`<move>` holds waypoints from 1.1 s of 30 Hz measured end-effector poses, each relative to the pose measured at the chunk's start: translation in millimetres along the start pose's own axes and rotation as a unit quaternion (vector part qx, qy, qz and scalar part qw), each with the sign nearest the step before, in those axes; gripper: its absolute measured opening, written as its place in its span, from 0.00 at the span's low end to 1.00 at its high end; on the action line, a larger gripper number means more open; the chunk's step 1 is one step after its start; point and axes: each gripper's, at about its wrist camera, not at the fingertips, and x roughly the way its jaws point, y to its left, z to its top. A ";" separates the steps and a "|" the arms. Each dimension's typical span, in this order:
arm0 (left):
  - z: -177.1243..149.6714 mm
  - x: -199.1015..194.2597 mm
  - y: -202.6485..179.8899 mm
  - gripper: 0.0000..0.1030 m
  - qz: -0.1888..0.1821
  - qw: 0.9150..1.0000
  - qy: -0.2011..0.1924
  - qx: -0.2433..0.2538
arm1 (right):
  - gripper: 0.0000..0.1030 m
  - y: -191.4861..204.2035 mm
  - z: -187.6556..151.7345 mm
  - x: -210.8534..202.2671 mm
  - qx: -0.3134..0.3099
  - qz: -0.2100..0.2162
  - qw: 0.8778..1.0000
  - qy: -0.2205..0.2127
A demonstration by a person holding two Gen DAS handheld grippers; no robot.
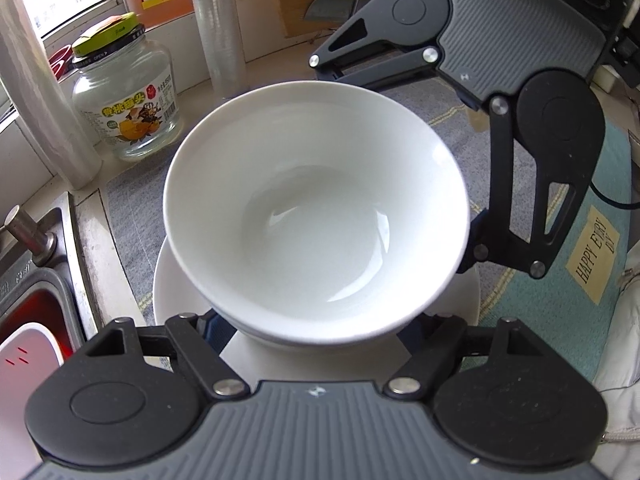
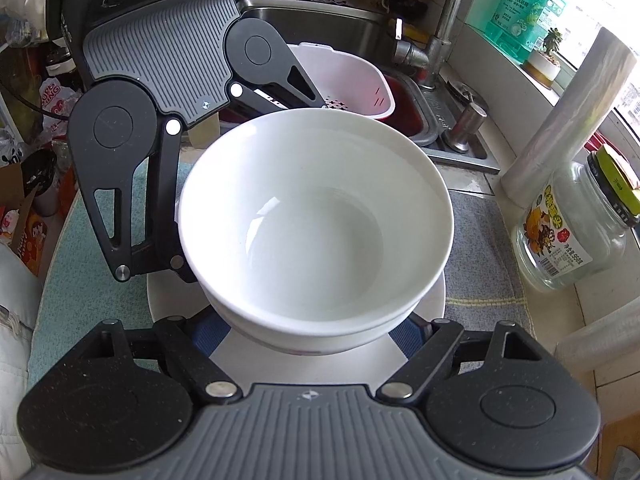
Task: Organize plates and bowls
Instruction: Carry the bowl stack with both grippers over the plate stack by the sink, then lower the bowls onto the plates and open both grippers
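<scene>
Left gripper (image 1: 316, 340) clamped on white bowl (image 1: 316, 216) | right gripper (image 2: 316, 332) clamped opposite | bowl sat over white plate (image 1: 176, 292) on desk | risk: uneven release, tipped bowl, shoved plate toward sink (image 1: 36, 280)

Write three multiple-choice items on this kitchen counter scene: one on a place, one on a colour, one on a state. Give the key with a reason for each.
1. Where does the white bowl sit?
A. in the sink
B. above a white plate
C. on the windowsill

2. What colour is the lid of the glass jar?
A. red
B. blue
C. yellow-green

3. What is inside the bowl?
A. nothing
B. soup
C. chopsticks

Key:
1 B: the plate's rim shows beneath the bowl, with the left gripper and right gripper at the bowl's sides.
2 C: the jar's cap is yellow-green.
3 A: the bowl's bare white bottom shows.
</scene>
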 end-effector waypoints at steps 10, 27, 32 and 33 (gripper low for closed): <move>-4.1 -2.8 -7.3 0.86 0.024 1.000 -0.018 0.007 | 1.00 2.3 0.0 -2.8 0.013 0.000 1.000 -0.015; -40.1 -42.5 -28.4 0.99 0.108 0.983 -0.096 -0.111 | 1.00 13.7 -31.7 -37.1 0.142 -0.064 0.987 -0.025; -44.5 -56.5 -50.9 0.99 0.179 0.959 -0.146 -0.162 | 1.00 22.1 -41.2 -45.0 0.208 -0.096 0.973 -0.020; -45.1 -59.0 -54.9 0.99 0.193 0.953 -0.152 -0.177 | 1.00 23.5 -42.8 -46.4 0.227 -0.103 0.968 -0.020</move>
